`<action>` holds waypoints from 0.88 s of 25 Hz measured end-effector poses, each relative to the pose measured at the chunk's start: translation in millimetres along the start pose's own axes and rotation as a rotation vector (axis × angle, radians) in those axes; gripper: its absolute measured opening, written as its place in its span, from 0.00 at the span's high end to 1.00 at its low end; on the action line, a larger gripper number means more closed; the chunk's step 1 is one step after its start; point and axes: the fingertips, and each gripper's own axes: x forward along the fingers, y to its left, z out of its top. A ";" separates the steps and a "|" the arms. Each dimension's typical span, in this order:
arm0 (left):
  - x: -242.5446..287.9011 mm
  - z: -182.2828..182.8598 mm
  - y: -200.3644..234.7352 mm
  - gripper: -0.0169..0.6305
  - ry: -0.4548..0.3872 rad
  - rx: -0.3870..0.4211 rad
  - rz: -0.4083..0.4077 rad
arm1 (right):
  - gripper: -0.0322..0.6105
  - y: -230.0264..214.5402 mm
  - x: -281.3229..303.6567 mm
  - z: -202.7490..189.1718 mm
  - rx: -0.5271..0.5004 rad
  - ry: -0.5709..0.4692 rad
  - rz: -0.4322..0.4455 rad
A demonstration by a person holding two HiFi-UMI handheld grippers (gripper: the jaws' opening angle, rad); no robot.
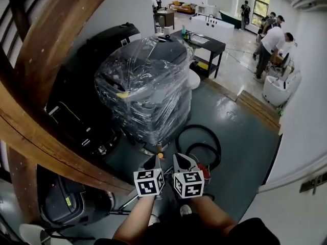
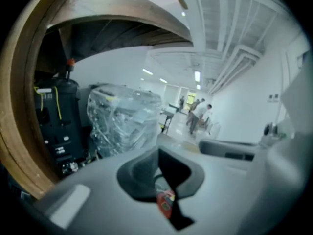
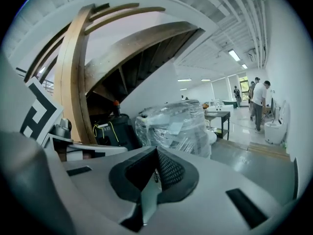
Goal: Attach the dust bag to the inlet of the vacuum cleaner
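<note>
Both grippers are raised side by side close to my body, at the bottom middle of the head view. My left gripper [image 1: 158, 158] [image 2: 158, 151] is shut with nothing in it. My right gripper [image 1: 180, 160] [image 3: 156, 151] is shut too and holds nothing. On the floor just beyond them lies a coiled black hose [image 1: 203, 139], with a small red part [image 1: 205, 171] beside the right gripper. A red thing [image 2: 165, 202] shows below the left jaws; what it is cannot be told. No dust bag shows in any view.
A large machine wrapped in clear plastic [image 1: 145, 88] [image 3: 173, 124] stands straight ahead. A black machine [image 1: 82, 111] [image 2: 56, 116] sits to its left under a curved wooden stair beam [image 1: 46, 70]. Beyond are a black table [image 1: 207, 47] and people [image 1: 268, 47]. A white wall [image 1: 306, 111] runs along the right.
</note>
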 end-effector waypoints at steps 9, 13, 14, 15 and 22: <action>-41.2 67.2 -3.7 0.98 -0.167 0.079 0.032 | 0.95 32.2 -15.4 57.4 -0.051 -0.123 0.069; -48.9 72.2 -4.8 0.98 -0.188 0.086 0.036 | 0.95 38.5 -17.4 59.4 -0.071 -0.125 0.078; -49.7 72.1 -5.4 0.98 -0.188 0.087 0.036 | 0.95 40.3 -18.2 58.8 -0.078 -0.124 0.080; -49.9 71.5 -5.8 0.98 -0.187 0.088 0.035 | 0.95 41.9 -18.9 58.2 -0.084 -0.123 0.081; -46.4 69.4 -4.3 0.98 -0.171 0.093 0.028 | 0.95 43.9 -18.3 57.9 -0.099 -0.122 0.081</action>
